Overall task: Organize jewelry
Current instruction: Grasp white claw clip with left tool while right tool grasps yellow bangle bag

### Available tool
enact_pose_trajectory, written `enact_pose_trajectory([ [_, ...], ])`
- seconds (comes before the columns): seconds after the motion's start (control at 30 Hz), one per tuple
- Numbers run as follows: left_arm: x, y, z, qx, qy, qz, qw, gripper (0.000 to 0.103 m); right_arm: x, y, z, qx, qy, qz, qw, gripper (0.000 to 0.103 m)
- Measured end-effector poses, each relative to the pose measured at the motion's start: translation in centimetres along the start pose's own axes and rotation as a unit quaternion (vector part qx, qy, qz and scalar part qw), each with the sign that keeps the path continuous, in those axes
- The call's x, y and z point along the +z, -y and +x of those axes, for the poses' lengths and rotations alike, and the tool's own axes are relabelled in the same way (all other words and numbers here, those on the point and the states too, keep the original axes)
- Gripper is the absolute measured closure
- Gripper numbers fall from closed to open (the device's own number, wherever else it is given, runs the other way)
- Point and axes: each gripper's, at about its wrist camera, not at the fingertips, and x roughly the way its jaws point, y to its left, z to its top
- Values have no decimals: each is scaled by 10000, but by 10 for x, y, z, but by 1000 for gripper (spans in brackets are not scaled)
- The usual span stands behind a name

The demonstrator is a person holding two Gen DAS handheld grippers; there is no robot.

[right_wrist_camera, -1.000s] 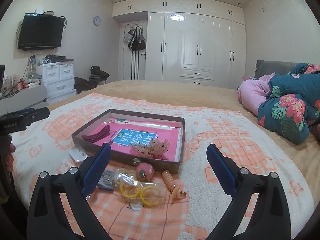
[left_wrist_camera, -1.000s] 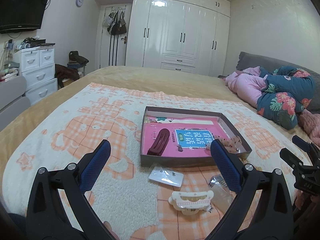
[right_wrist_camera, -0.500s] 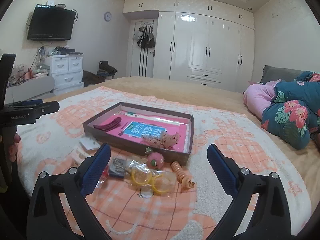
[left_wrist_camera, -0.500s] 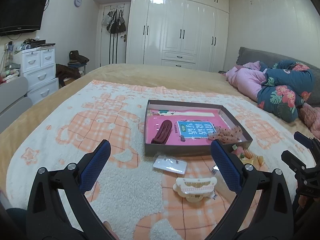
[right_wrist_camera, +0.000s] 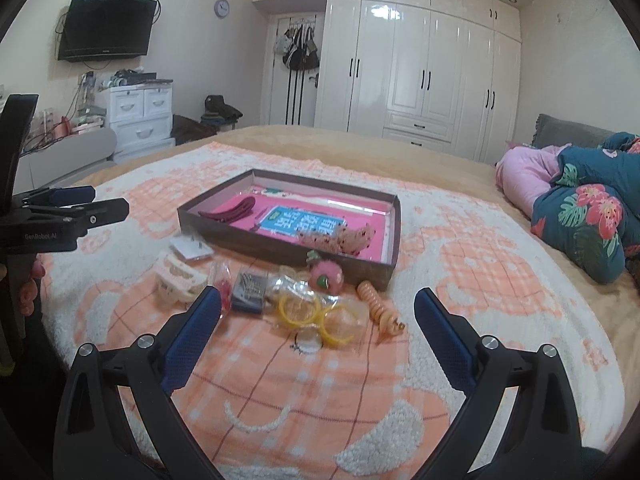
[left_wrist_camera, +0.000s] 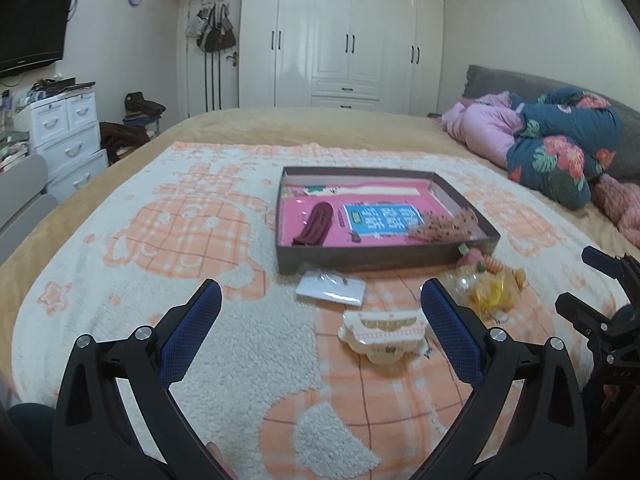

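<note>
Two grippers, left gripper (left_wrist_camera: pixel 320 308) and right gripper (right_wrist_camera: pixel 318 312), hover spread wide and hold nothing above a fuzzy peach-checked blanket (right_wrist_camera: pixel 280 380). One shallow brown cardboard tray (right_wrist_camera: pixel 390 236) holds one maroon hair clip (right_wrist_camera: pixel 232 211); two yellow plastic rings (right_wrist_camera: pixel 316 314), one cream claw clip (left_wrist_camera: pixel 382 334) and one orange spiral tie (right_wrist_camera: pixel 378 306) lie before it.

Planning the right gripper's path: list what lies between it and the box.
In the right wrist view, between the open right gripper and the box lie yellow rings in a clear bag, a pin case, a pink pom-pom and an orange spiral tie.
</note>
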Motion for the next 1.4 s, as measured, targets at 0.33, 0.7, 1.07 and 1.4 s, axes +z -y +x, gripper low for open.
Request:
enact_pose_trajectory([
  [0.33,-16,21,22,-145,-331,381,9986,12,-8,9,14,-107,-278,189,9994,9],
  [0.7,-27,31,47,-359,-663,433,9962,12,-14,14,41,-188,-564,262,9979,9],
  [1.07,-29,35,68,-363,-848,378,9950,12,-12,12,70,-132,-819,307,9961,9],
  [1.4,-29,27,82,-415,-995,103,9941,12,-12,11,93,-50,-1034,376,9939,9],
])
